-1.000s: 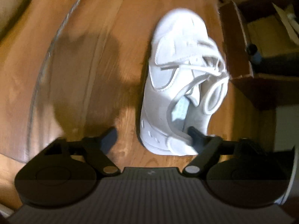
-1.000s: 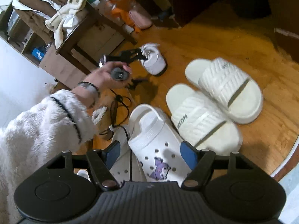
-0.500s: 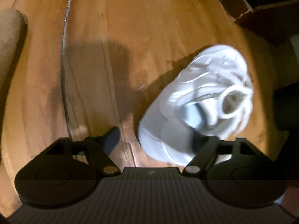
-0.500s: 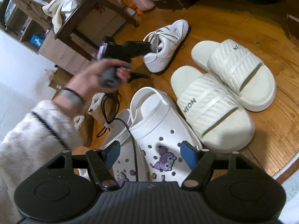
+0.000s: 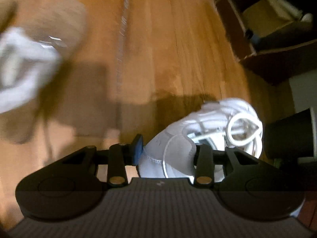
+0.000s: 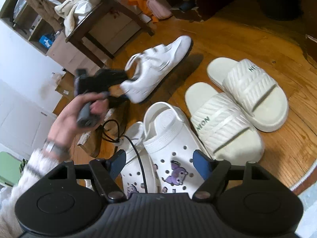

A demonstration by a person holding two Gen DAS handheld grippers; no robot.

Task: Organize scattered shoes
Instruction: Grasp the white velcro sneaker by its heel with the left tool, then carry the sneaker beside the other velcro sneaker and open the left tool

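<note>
Above the wood floor (image 5: 178, 49), left gripper (image 5: 168, 150) jaws closing on white sneaker (image 5: 178, 148)

The left gripper (image 5: 167, 148) is closing its jaws around the heel of the white sneaker (image 5: 200, 136), now lifting it off the wooden floor (image 5: 178, 49) and carrying it toward the slides (image 6: 235, 103).

White sneaker (image 6: 156, 67); cream ribbed slides (image 6: 233, 109) w/ green lettering; white clogs (image 6: 170, 144), purple charms; orange-brown wood floor (image 6: 247, 39).
</note>
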